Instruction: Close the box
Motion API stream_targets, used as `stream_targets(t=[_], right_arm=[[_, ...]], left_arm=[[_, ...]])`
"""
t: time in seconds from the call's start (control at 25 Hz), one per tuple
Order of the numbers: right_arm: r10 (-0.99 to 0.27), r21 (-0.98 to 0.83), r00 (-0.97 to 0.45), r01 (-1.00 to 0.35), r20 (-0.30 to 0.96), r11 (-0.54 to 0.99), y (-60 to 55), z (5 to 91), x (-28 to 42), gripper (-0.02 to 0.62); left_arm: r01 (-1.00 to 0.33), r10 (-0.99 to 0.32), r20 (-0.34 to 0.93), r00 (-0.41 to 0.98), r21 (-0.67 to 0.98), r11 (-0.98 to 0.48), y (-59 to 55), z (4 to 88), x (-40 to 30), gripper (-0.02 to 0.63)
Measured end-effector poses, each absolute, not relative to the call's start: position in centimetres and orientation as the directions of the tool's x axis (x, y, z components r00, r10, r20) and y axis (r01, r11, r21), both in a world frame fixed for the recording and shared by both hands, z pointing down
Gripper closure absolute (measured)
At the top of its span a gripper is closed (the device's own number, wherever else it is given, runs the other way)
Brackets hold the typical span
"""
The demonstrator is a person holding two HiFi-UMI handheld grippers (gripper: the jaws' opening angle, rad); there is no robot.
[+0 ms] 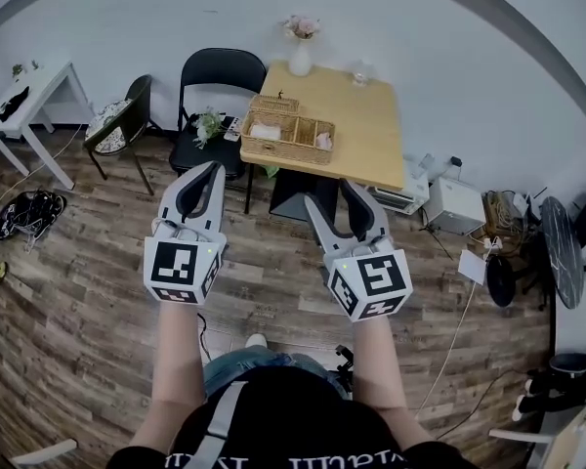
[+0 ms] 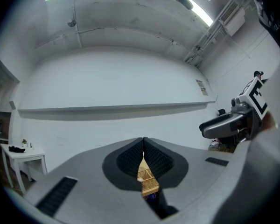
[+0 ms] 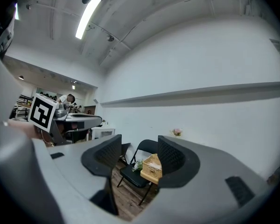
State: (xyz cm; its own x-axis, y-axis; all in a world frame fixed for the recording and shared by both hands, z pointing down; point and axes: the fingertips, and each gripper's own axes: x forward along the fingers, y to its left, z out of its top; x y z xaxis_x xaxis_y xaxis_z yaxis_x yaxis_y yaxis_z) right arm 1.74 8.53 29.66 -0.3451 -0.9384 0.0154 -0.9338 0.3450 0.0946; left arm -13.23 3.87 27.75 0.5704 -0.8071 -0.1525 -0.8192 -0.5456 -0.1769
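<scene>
Closest in, both arms are out front: the left hand-held gripper (image 1: 211, 172) has its jaws pressed together with nothing between them, while the right hand-held gripper (image 1: 330, 195) has its jaws spread wide around empty air. Neither one is anywhere near the job yet. The wicker box (image 1: 288, 130) sits well ahead, on the near left part of the pale wooden surface (image 1: 371, 135), open, its compartments showing. What looks like its lid (image 1: 273, 104) is turned back on the far side. Woven cane like that should be light and a bit springy, rough enough not to slip, but easy to dent if squeezed hard, and the whole box may skate when pushed. I'd pinch the lid's free edge gently, or nudge it over from behind, with the other gripper steadying a side wall. A white vase (image 1: 301, 59) of flowers stands on the far edge of the surface, and a black folding chair (image 1: 215, 91) stands just left of the box over the wood floor (image 1: 88, 291).
</scene>
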Motion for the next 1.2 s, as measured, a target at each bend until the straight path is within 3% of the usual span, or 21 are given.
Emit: stream_targets(t=[0.64, 1.2], right_arm=[[-0.942, 0.065, -0.331, -0.94, 0.06, 0.335, -0.4, 31.8, 3.0, 0.36], [-0.917, 0.026, -0.388, -0.92, 0.092, 0.392, -18.8, 32.4, 8.2, 0.362]], left_arm=[[-0.825, -0.812, -0.147, 0.565, -0.119, -0.553, -5.3, 30.3, -12.8, 0.593], [-0.851, -0.851, -0.075, 0.52, -0.134, -0.509, -21.8, 31.2, -7.6, 0.592]])
